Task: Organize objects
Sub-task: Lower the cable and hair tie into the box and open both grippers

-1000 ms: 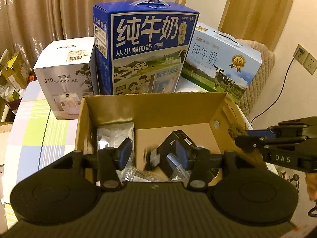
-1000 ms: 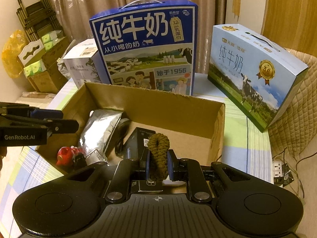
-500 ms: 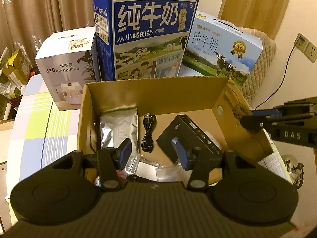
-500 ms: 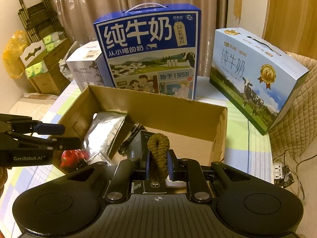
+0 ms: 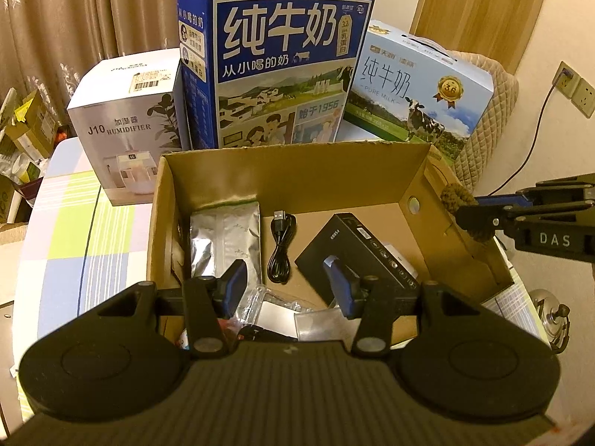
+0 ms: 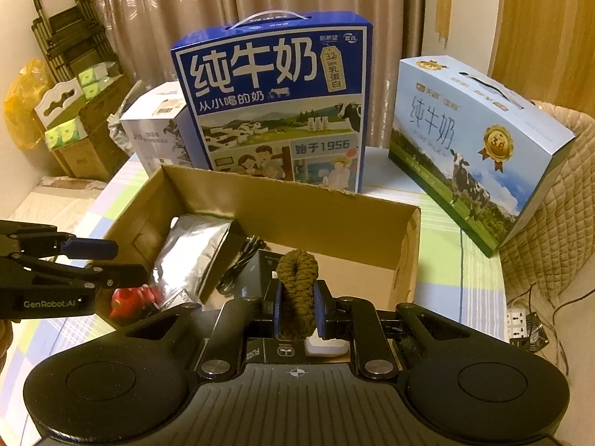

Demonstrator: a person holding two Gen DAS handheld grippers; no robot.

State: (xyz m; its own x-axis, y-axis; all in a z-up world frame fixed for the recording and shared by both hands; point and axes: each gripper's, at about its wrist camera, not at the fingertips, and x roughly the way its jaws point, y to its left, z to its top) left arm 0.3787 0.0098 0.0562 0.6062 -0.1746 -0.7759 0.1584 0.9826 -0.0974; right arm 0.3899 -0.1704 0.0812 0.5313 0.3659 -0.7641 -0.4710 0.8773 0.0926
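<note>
A counter [image 5: 70, 230] covered in a pastel checked cloth of green, blue and white stands before brown patterned curtains [image 6: 223, 0] in a warmly lit room, a quilted beige chair [image 6: 550, 223] at its right side. On it, from largest down: a tall dark-blue milk carton case with a white handle [image 5: 282, 67], a pale-blue milk case printed with a cow [image 6: 476, 141] lying tilted to the right, a white humidifier box [image 5: 126, 119] at left, and an open brown cardboard box [image 5: 297, 174] in front of them.

Inside the cardboard box lie a flat silver foil pouch [image 5: 223, 238], its long axis running toward the far wall; a black rectangular box [image 5: 357, 249] set diagonally; and a coiled black USB cable [image 5: 280, 249] between them, plug end pointing away.

The right gripper [image 6: 296, 308] pinches an olive-brown braided cord loop [image 6: 297, 290] upright, its bend on top, held above the cardboard box's near right edge. The left gripper [image 5: 290, 286], spread and holding nothing, hovers over the box's near side.
</note>
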